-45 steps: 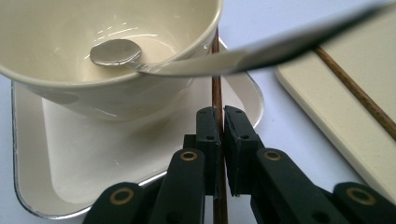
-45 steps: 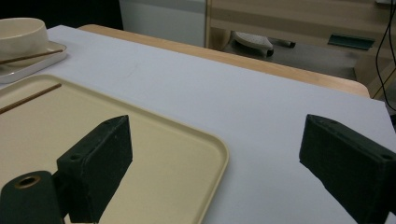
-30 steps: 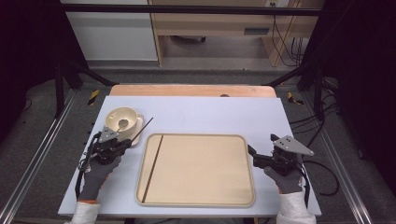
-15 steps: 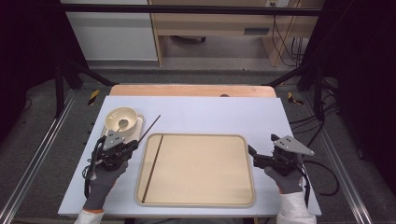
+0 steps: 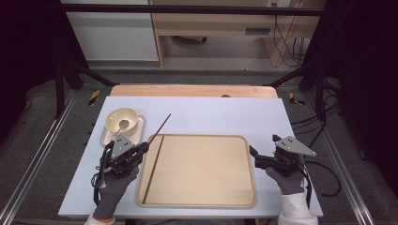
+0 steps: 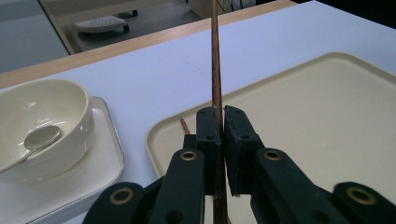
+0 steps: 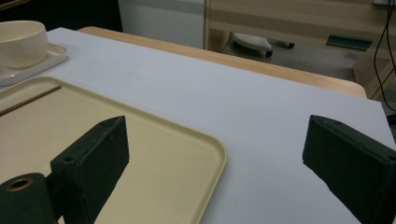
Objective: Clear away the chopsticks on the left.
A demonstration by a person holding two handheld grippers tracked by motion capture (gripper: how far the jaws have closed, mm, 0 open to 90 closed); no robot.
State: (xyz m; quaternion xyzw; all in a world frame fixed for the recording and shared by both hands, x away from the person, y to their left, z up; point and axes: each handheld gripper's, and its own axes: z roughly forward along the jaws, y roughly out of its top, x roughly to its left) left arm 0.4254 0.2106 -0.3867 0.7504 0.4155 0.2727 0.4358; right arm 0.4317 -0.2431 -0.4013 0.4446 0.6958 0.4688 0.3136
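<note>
At the tray's (image 5: pixel 197 201) left edge our left claw (image 6: pixel 219 140) pinches one chopstick (image 6: pixel 215 70) above its mate (image 5: pixel 152 171) inside, so next we lower it alongside; right claw (image 7: pixel 215 168) waits wide, empty.

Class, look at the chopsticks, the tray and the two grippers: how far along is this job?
Done: one chopstick lies in the tray along its left side. In hand: the left gripper is shut on the second chopstick, which points out over the table. Left: probably laying it beside the first. The right gripper waits open.
</note>
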